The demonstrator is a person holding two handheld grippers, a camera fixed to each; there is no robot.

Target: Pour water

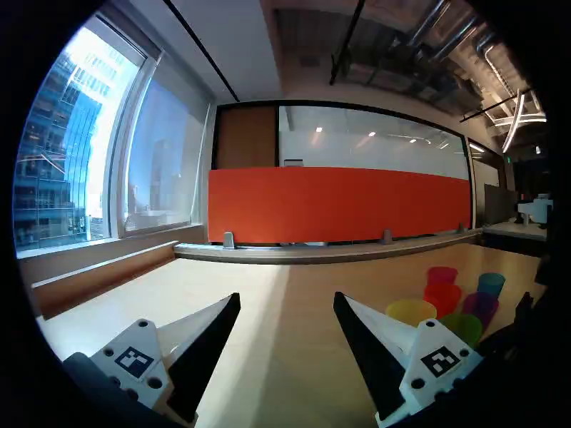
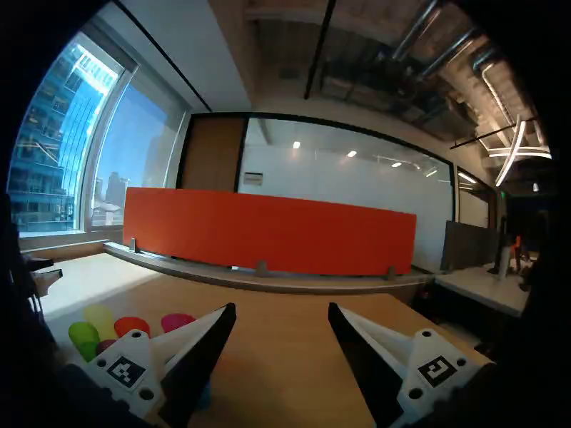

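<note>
Several coloured plastic cups stand in a cluster on the wooden table [image 1: 285,342]. In the left gripper view they sit at the right: a yellow cup [image 1: 410,311], a red cup [image 1: 442,296], a pink cup [image 1: 442,274], a teal cup [image 1: 491,283], a purple cup [image 1: 480,305] and a green cup [image 1: 462,327]. My left gripper [image 1: 287,305] is open, left of the cups, nothing between its fingers. In the right gripper view the cups sit low left: green cup [image 2: 83,337], yellow cup [image 2: 99,317], red cup [image 2: 131,326], pink cup [image 2: 177,322]. My right gripper [image 2: 282,315] is open and empty.
An orange divider panel [image 1: 335,205] runs along the table's far edge. Large windows [image 1: 64,164] are on the left. Another desk [image 2: 485,285] stands at the right in the right gripper view. A dark object [image 2: 21,285] shows at that view's left edge.
</note>
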